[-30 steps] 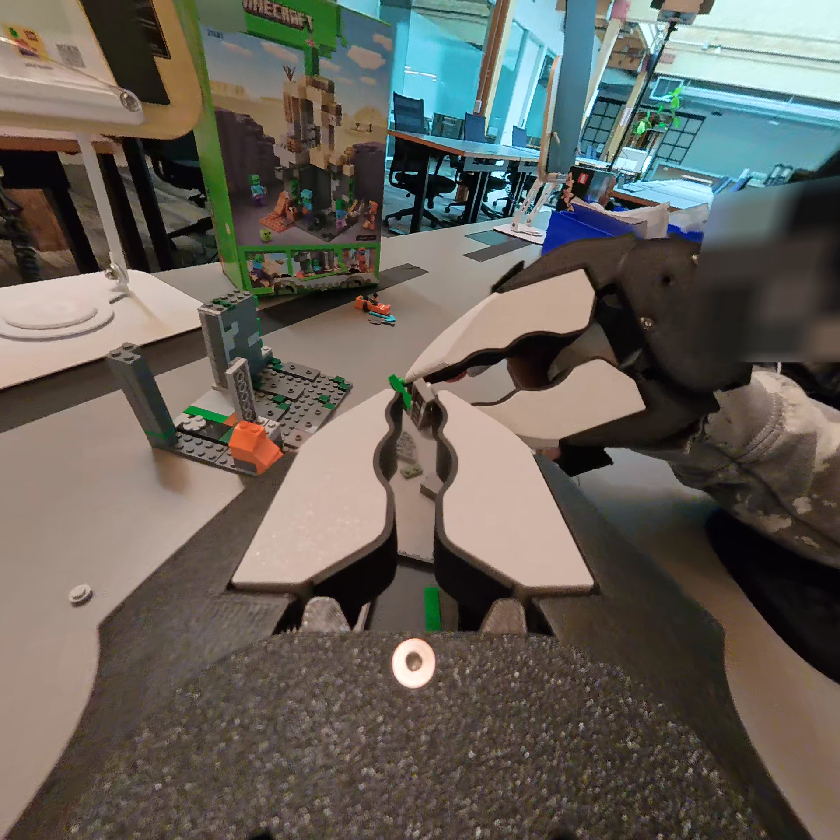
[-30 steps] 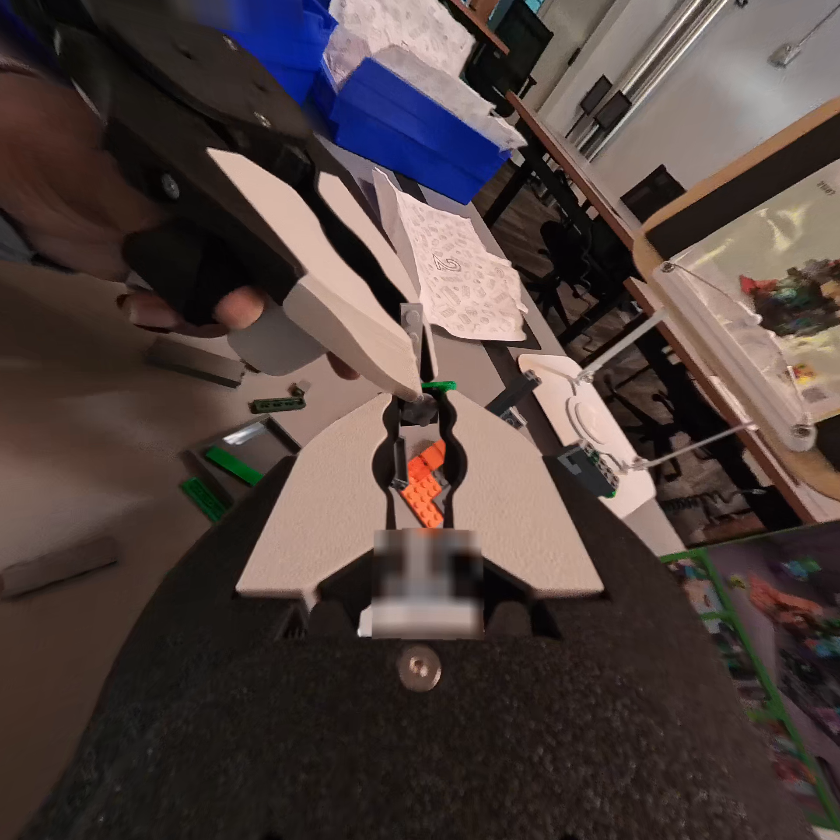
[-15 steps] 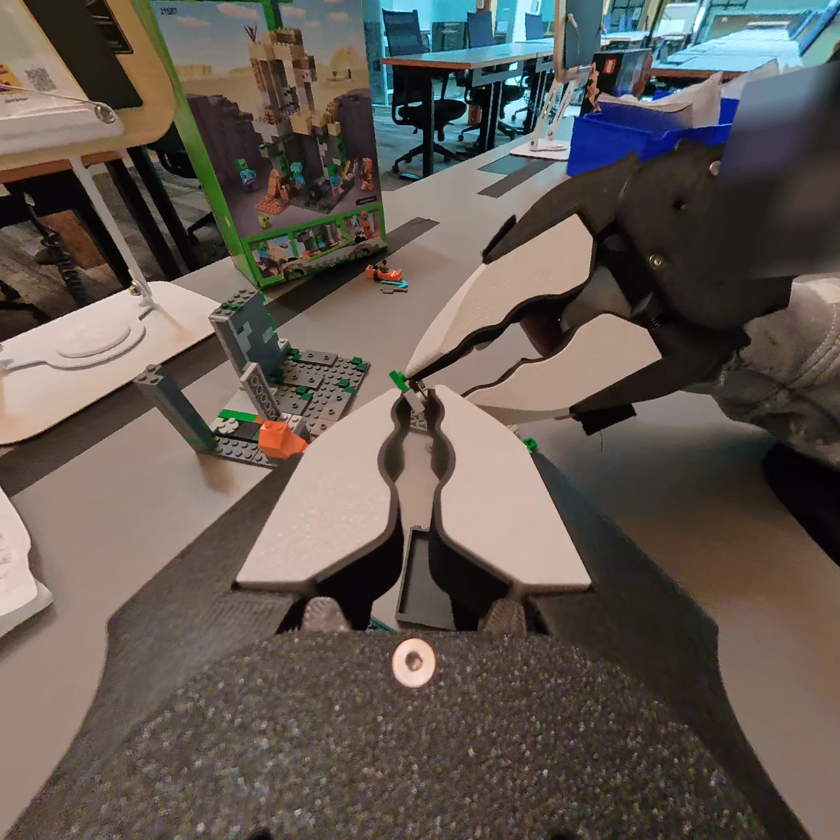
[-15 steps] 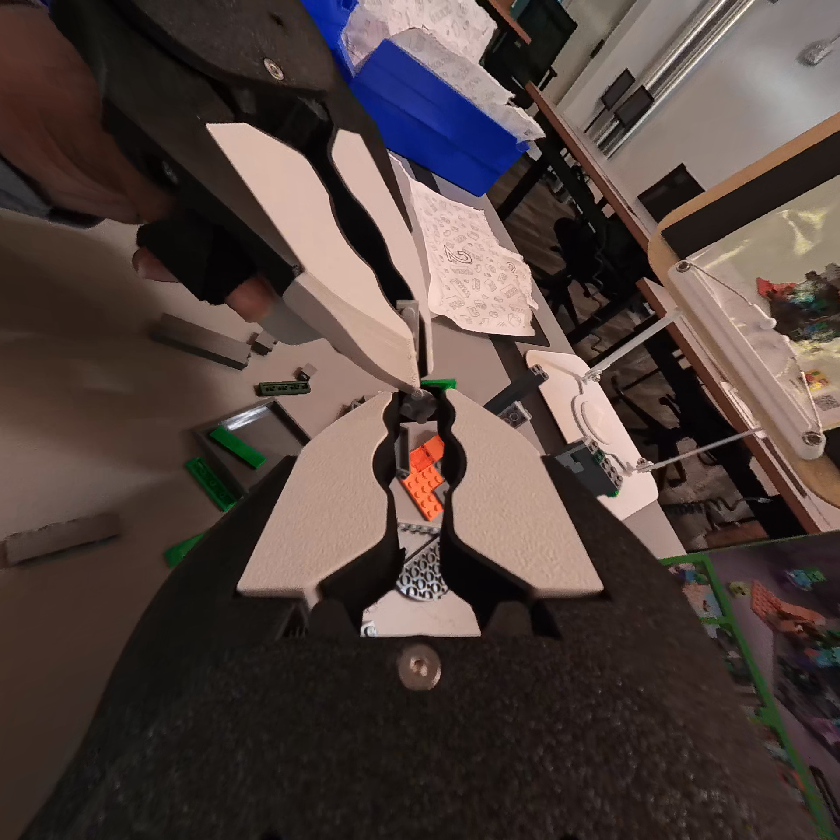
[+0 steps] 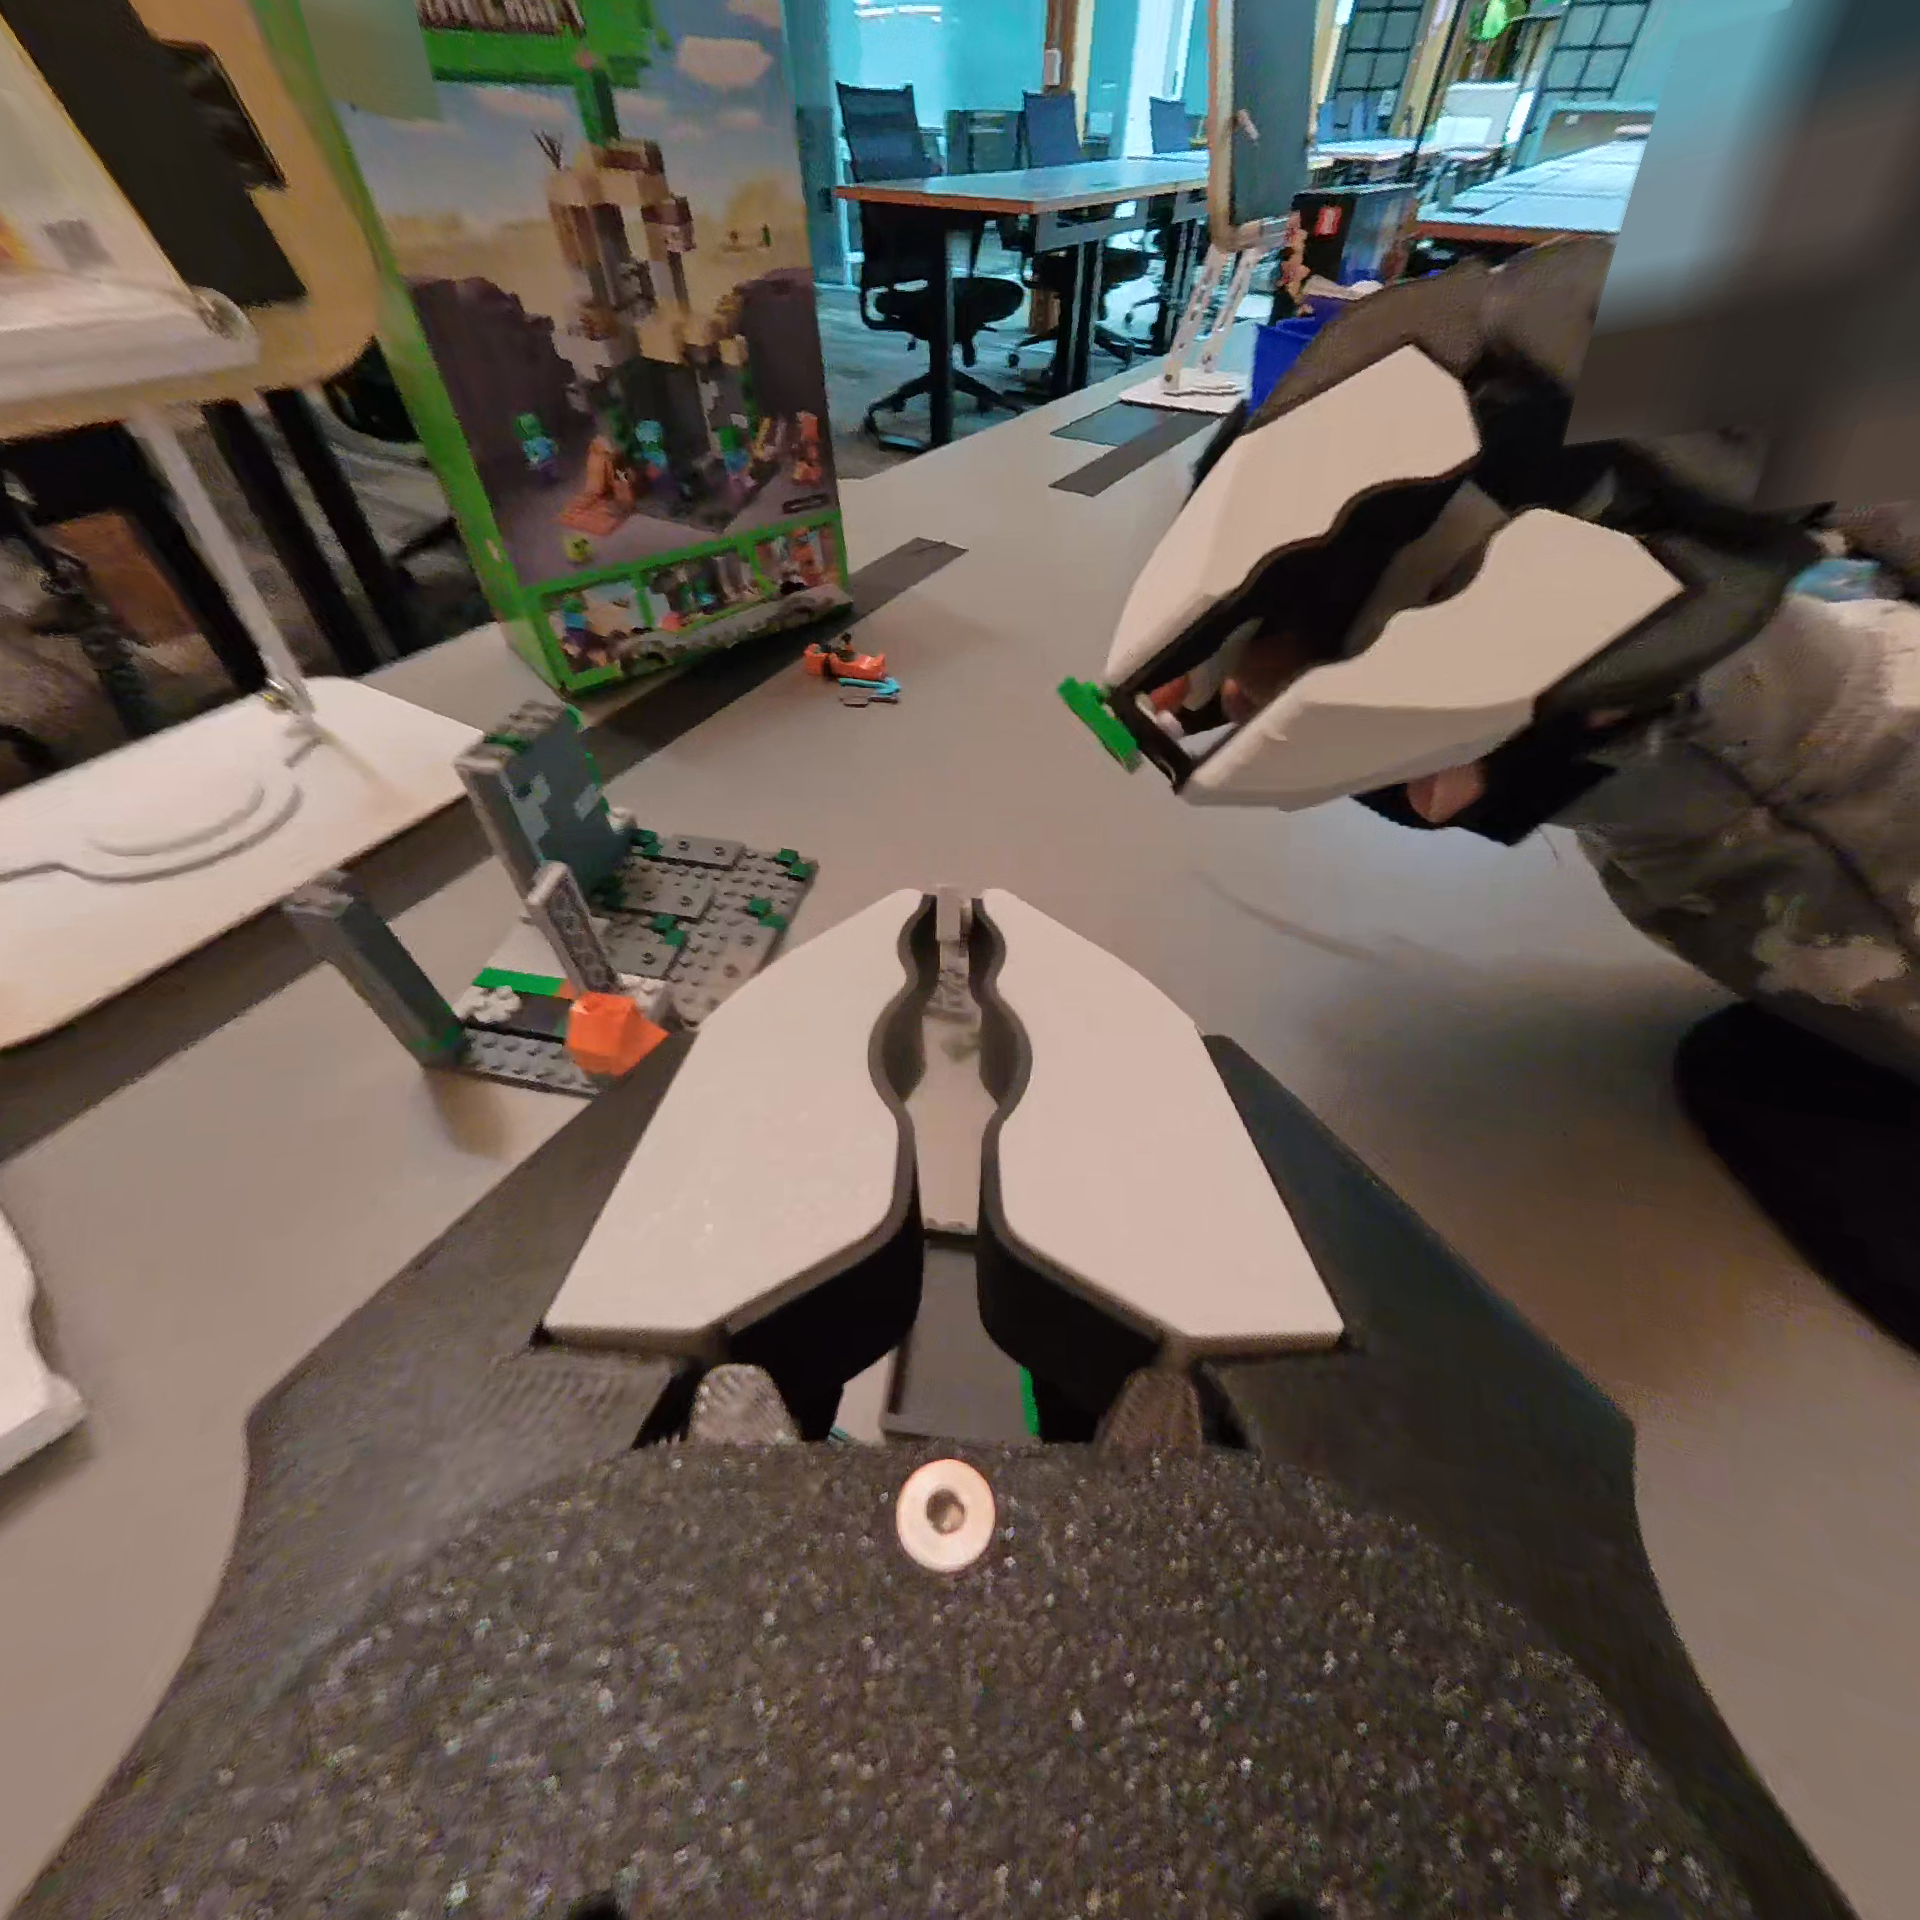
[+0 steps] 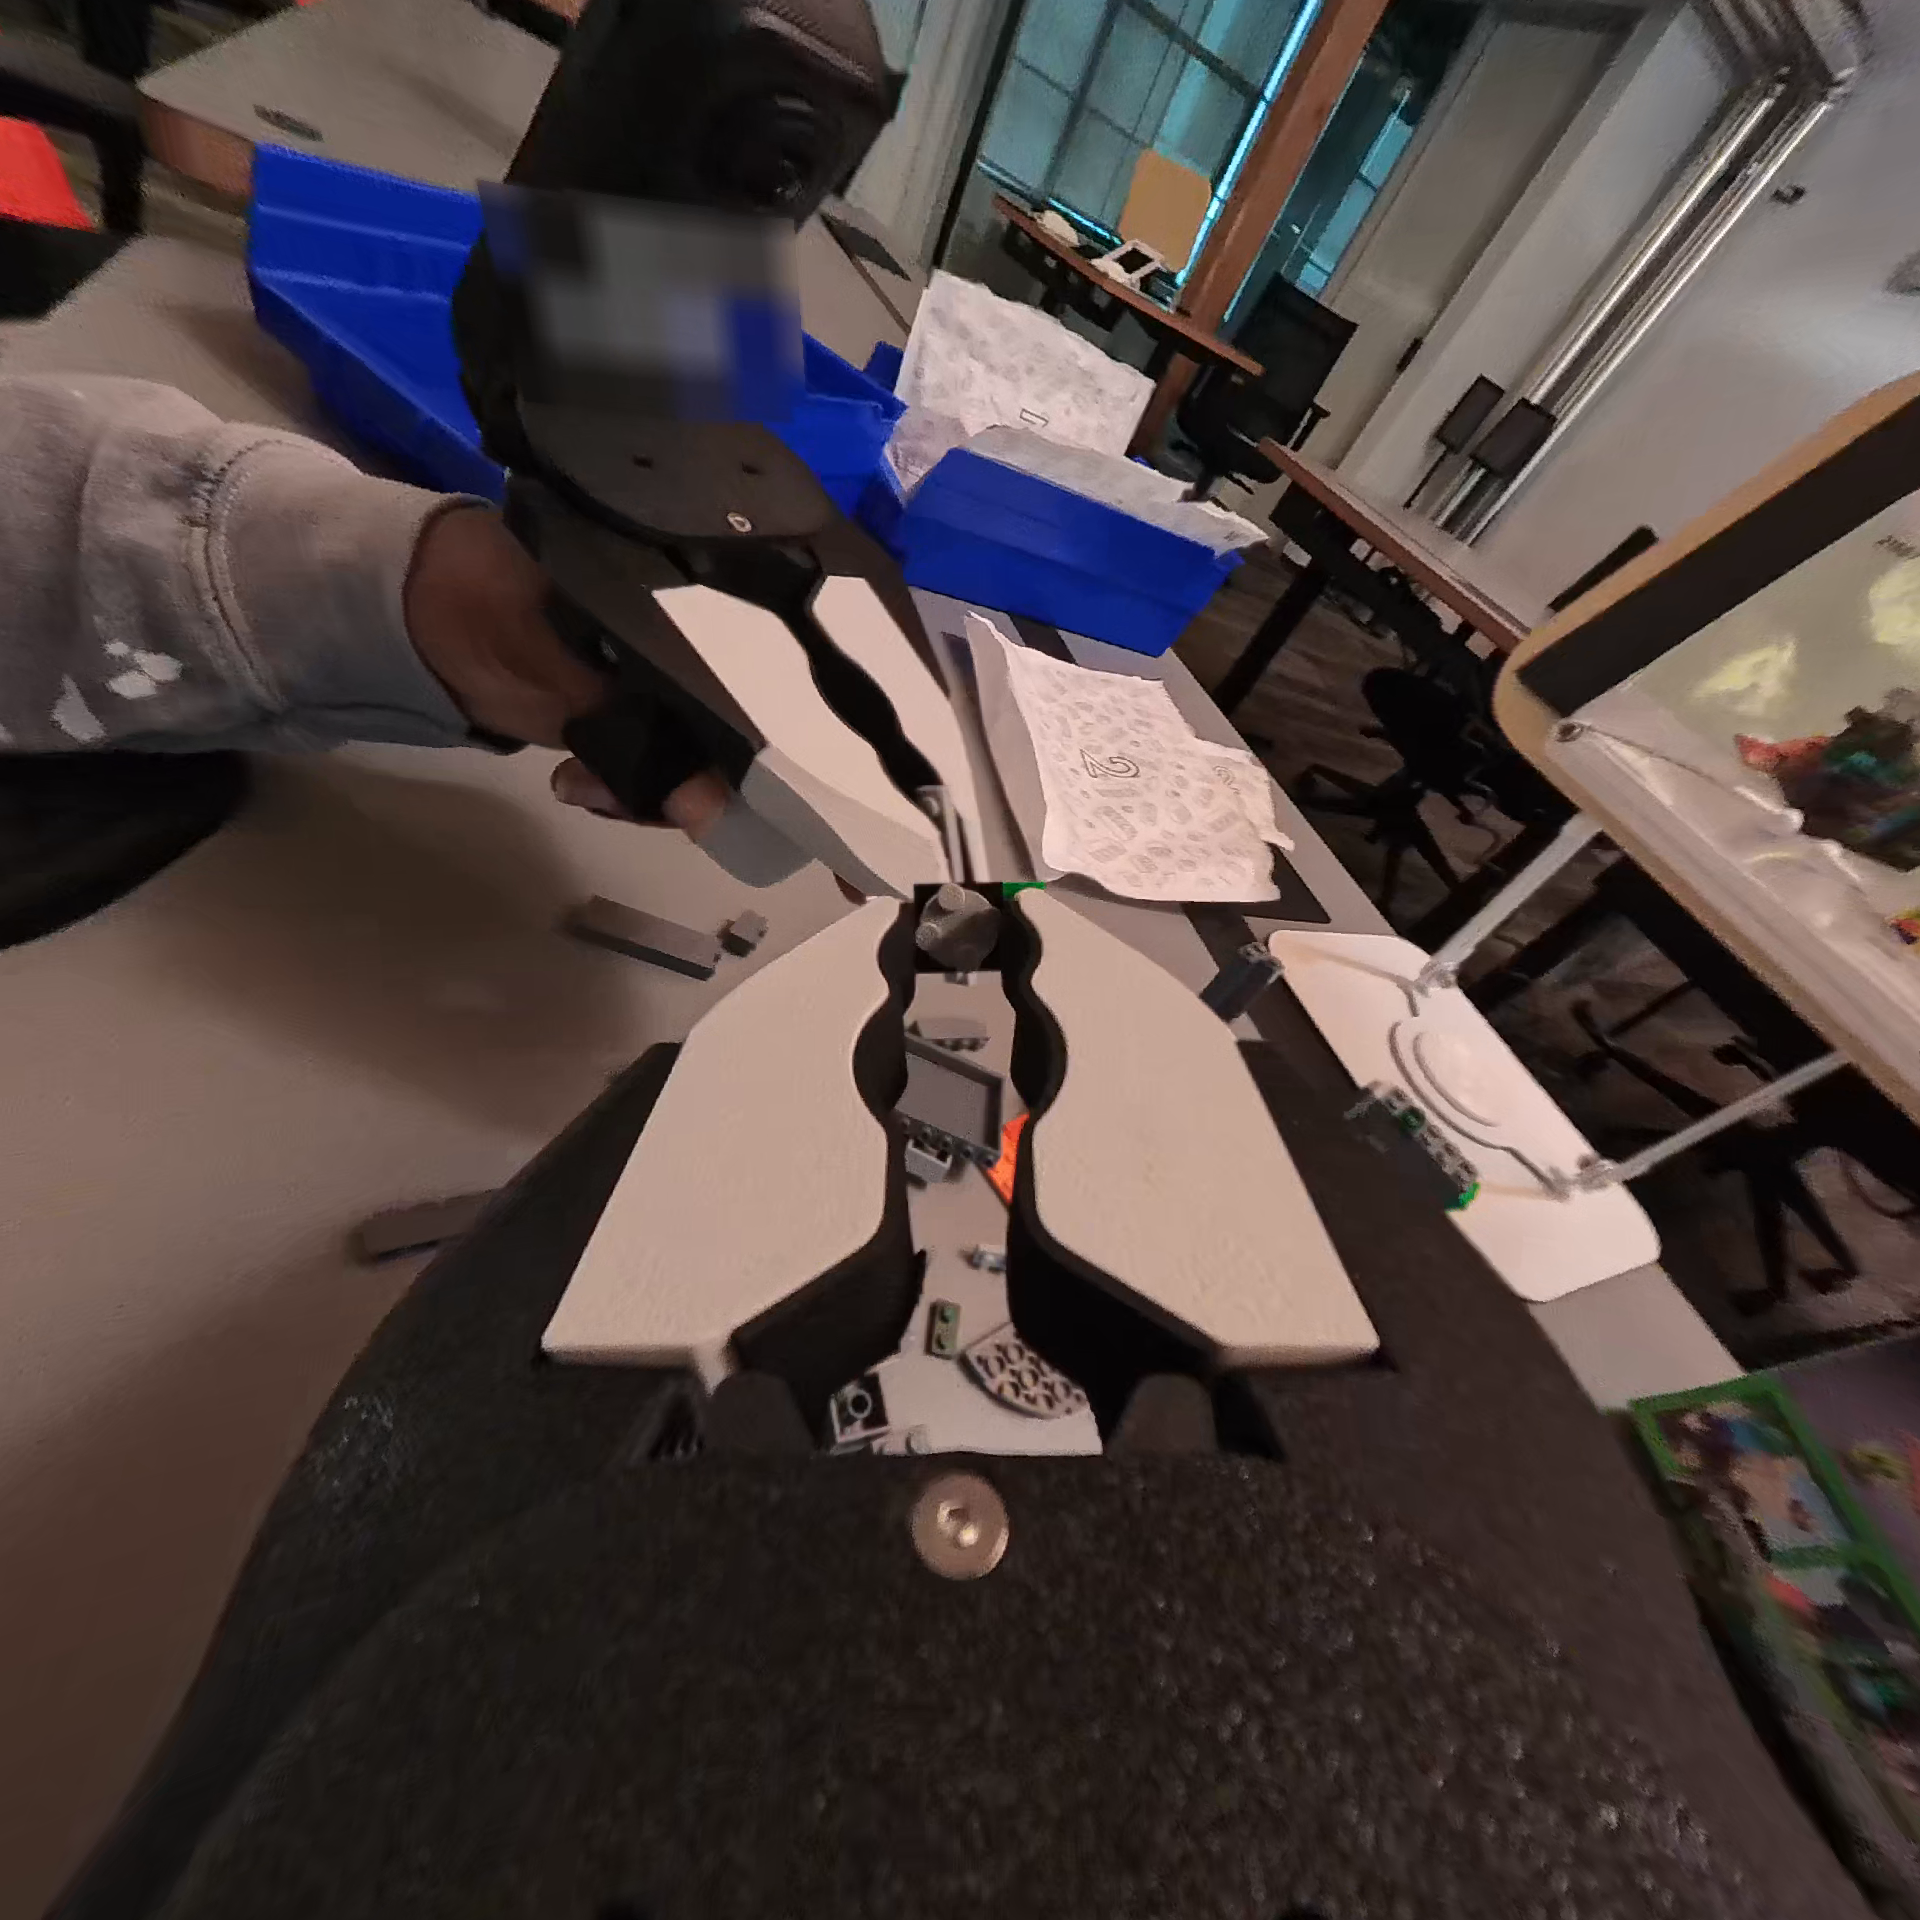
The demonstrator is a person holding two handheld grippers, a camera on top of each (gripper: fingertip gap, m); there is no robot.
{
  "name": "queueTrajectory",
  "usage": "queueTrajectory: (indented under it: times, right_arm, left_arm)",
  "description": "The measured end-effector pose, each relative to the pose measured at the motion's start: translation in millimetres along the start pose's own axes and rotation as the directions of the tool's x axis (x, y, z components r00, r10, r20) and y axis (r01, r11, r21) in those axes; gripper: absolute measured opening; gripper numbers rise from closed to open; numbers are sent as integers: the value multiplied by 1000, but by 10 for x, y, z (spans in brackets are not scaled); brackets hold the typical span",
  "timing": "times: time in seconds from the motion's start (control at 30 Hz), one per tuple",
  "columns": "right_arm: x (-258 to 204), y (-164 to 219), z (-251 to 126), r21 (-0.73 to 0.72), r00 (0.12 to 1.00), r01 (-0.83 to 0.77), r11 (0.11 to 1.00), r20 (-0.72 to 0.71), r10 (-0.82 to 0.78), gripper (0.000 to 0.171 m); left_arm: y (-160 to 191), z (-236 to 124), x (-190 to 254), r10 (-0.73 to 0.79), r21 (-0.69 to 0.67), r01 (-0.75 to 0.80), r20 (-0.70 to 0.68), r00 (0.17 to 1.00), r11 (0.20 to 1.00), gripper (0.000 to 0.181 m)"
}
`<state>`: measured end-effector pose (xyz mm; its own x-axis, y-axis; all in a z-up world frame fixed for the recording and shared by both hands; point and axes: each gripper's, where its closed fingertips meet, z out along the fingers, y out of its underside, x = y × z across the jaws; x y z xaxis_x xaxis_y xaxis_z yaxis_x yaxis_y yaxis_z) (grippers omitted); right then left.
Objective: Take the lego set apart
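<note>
Small grey piece [image 5: 951, 925] pinched flat in left gripper [image 5: 951, 914], above table [image 5: 1299, 1039] middle. Right gripper [image 5: 1143, 743] clamped on dark brick with green plate [image 5: 1096, 722]. Light, rigid, slippery; best held by edges.

I am working in a large open office that serves also as a work space. Behind my grey work table [image 5: 1039, 748] I see long wooden-topped desks [image 5: 1018, 192] with black swivel office chairs [image 5: 935, 281] in rows. Tall windows with dark frames [image 6: 1101, 114] and shiny metal pipes [image 6: 1662, 197] along the white wall give it a converted industrial look. On the table stand blue plastic storage bins [image 6: 1049, 551] with printed paper bags inside, and a green cardboard toy box [image 5: 613, 343].
</note>
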<state>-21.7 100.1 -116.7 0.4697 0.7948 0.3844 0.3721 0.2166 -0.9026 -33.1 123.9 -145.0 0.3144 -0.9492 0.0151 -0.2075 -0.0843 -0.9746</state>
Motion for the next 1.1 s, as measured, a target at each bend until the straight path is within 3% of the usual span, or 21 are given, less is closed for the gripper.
queueTrajectory:
  times: [0.23, 0.43, 0.6, 0.87, 1.1]
  right_arm:
    - [-3, 142, -23, 61, 967, -229, 972, 128, 219, 16]
    - [-84, 141, -98, 104, 891, -390, 915, 293, 346, 16]
    - [-176, 130, -105, 76, 837, -453, 888, 379, 395, 16]
    - [-327, 81, -52, 45, 755, -523, 851, 488, 438, 16]
    - [-421, 118, -101, 2, 714, -528, 849, 543, 442, 16]
  left_arm:
    - [175, 19, 179, -95, -61, 86, -150, 984, 994, 6]
    - [335, 96, 247, -110, -127, 88, -180, 978, 988, 29]
    - [200, 55, 206, -91, -38, 85, -170, 981, 996, 28]
    - [55, 39, 482, 6, 63, 11, -267, 964, 998, 24]
    - [57, -17, 571, 67, 78, -45, -310, 948, 996, 19]
